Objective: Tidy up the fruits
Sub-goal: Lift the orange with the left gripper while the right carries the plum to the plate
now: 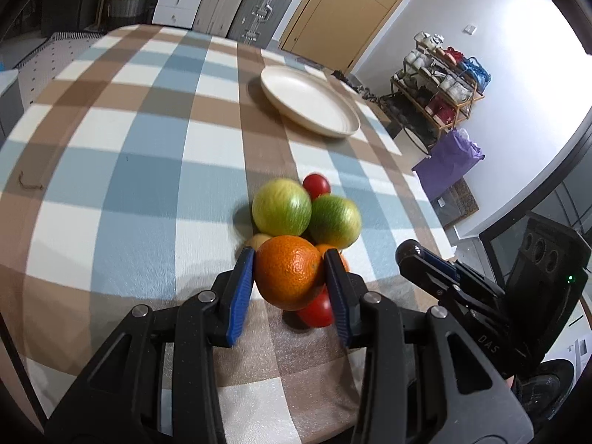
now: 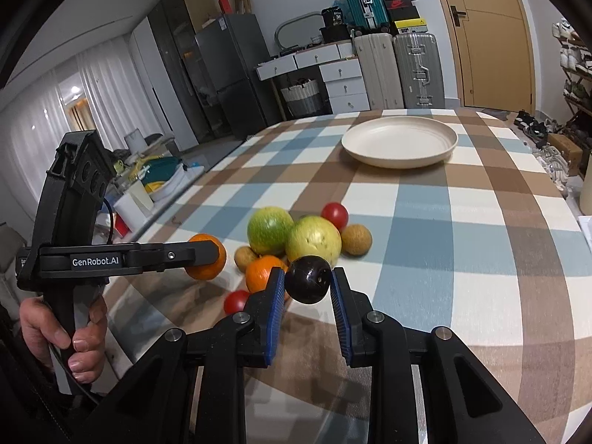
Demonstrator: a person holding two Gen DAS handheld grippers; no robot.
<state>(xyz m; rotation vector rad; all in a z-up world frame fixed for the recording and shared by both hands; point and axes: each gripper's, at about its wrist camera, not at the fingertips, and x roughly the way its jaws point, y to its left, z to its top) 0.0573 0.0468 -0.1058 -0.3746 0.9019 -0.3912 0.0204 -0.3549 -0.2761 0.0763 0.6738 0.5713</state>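
Note:
My left gripper is shut on an orange, held a little above the checked tablecloth; from the right wrist view the same orange hangs in that gripper's fingers. My right gripper is shut on a dark plum. On the cloth lies a heap of fruit: two green apples, red tomatoes, another orange and small brown fruits. A cream plate stands bare at the far side.
The table's right edge drops off near a shoe rack and a purple bag. Suitcases and white drawers stand behind the table. A hand grips the left gripper's handle.

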